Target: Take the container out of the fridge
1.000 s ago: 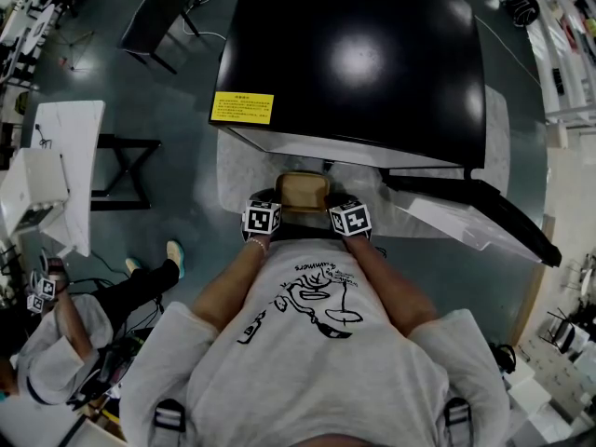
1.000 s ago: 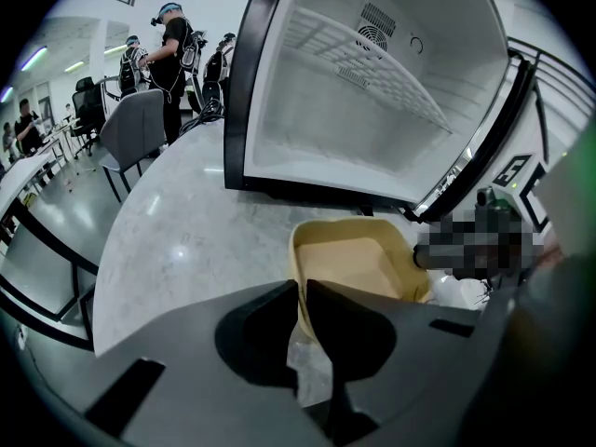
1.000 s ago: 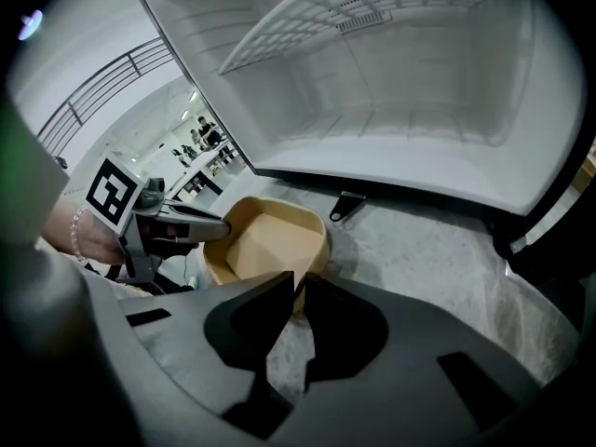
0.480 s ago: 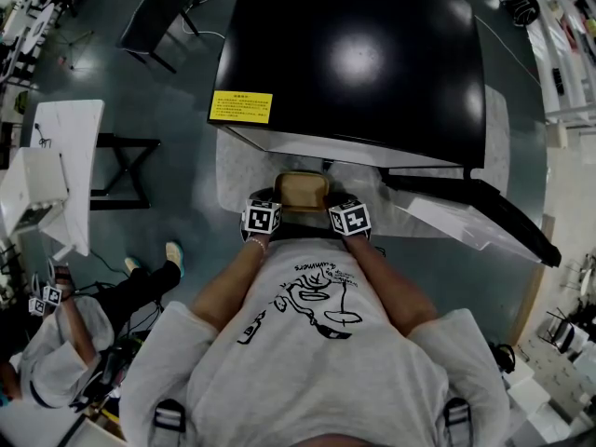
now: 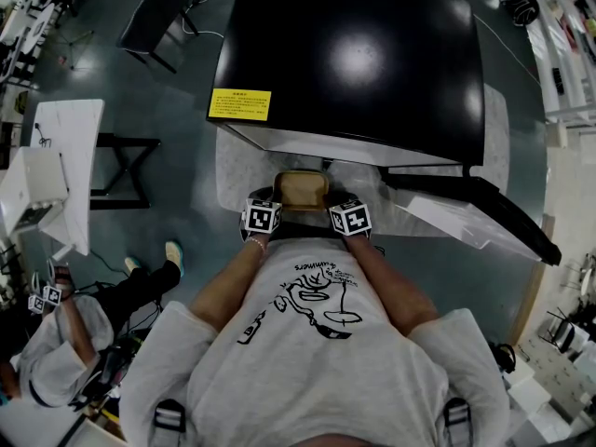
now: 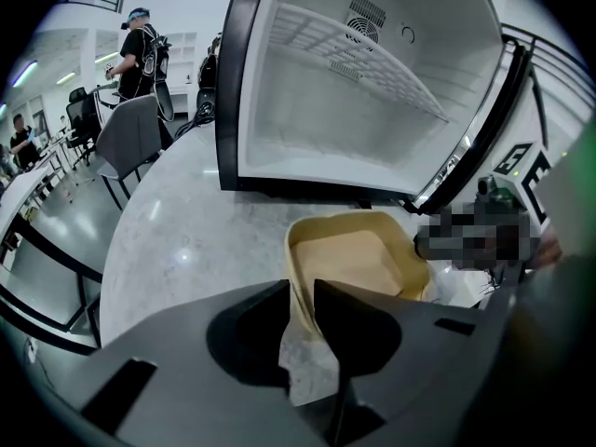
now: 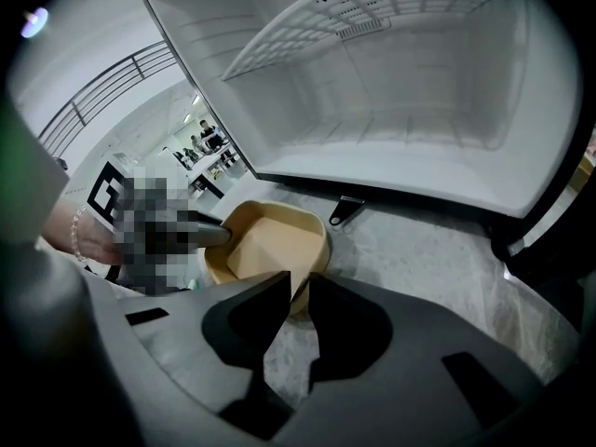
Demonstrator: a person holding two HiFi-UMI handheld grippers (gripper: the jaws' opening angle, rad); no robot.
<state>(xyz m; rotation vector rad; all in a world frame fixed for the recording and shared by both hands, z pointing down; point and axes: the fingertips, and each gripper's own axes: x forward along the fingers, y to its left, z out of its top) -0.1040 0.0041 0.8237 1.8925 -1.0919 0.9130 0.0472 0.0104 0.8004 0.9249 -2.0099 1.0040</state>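
- Container [image 5: 301,189]: a tan, open-topped tub that stands on the pale marble table [image 5: 233,170] at the middle of the head view, just below the fridge's open mouth and outside it.
- Fridge [image 5: 354,63]: black on top, filling the upper middle of the head view, with a yellow label [image 5: 241,106] at its left edge. Its door [image 5: 475,217] hangs open toward the lower right. Both gripper views show a white interior with a wire shelf [image 6: 363,63].
- Left gripper [image 5: 267,203]: at the tub's left side. In the left gripper view its jaws [image 6: 298,291] straddle the near wall of the container [image 6: 349,259]. They have just been opening, and the wall now sits loosely in the gap, so the grip is let go.
- Right gripper [image 5: 337,203]: at the tub's right side. In the right gripper view its jaws [image 7: 298,282] have also just been opening, with the container [image 7: 265,245] rim between them in a narrow gap, not clamped.
- Person [image 5: 56,343]: another one sits at the lower left of the head view.
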